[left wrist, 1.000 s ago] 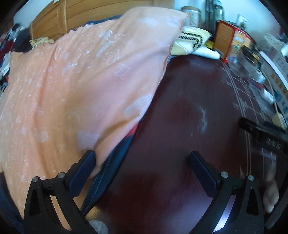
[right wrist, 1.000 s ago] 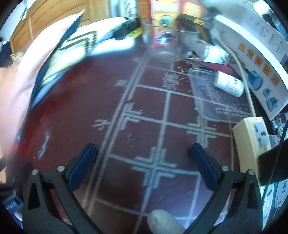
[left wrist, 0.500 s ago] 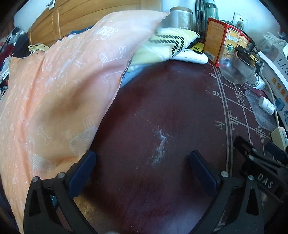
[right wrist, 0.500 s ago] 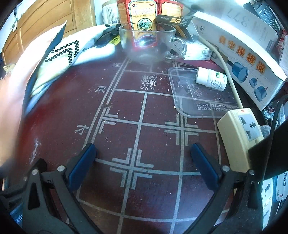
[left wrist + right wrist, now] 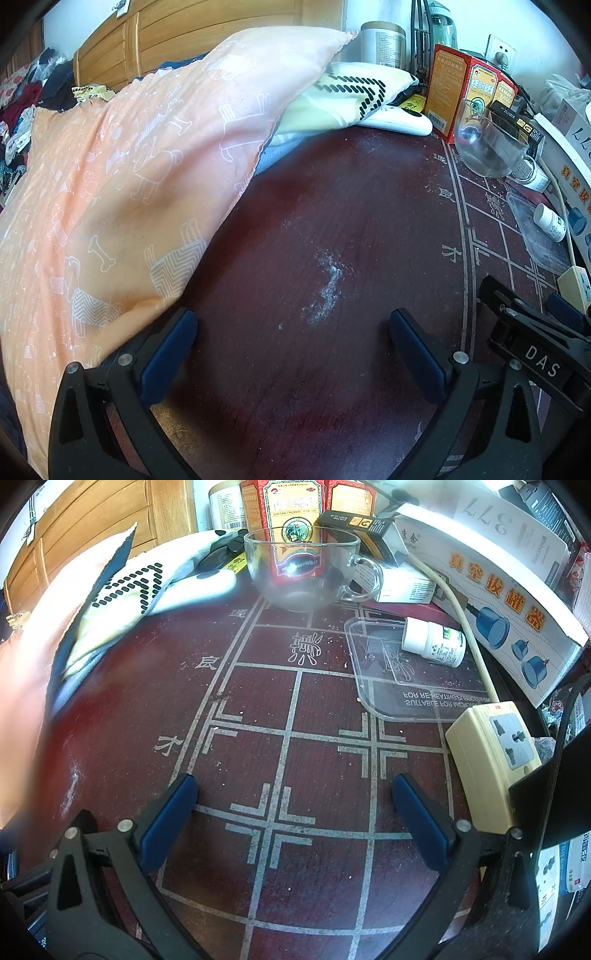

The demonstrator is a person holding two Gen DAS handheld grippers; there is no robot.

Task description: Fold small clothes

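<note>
Counter (image 5: pixel 332 221) first: dark red wood, bare across its middle apart from a pale dusty smear, with a board grid inlaid toward its right side. That open stretch looks like the working space kept for folding.

Along the left edge lies the orange garment (image 5: pixel 122 177), printed with white dogs and bones. It is spread loosely and lifts toward the far left corner, where its tip rises over a yellow cloth with a black chain pattern (image 5: pixel 347 96). A darker blue layer shows under its edge. I judge it set to the side there, not yet squared for a fold.

The left tongs (image 5: pixel 291 343) hang over the near middle of the counter with pads wide apart and nothing between them; the left pad sits just beside the garment's hem. The right tongs (image 5: pixel 295 812) hover over the grid near the right edge, equally spread and empty.

Clutter crowds the far and right edges: a long white box (image 5: pixel 498 587), red cartons (image 5: pixel 291 524), a glass cup (image 5: pixel 303 572), a clear plastic lid (image 5: pixel 413 679) with a small white bottle (image 5: pixel 432 646) lying on it, and a cream power socket (image 5: pixel 495 760) with its cord. Pulling the garment rightward to flatten it risks brushing the cup or the socket, I think.
</note>
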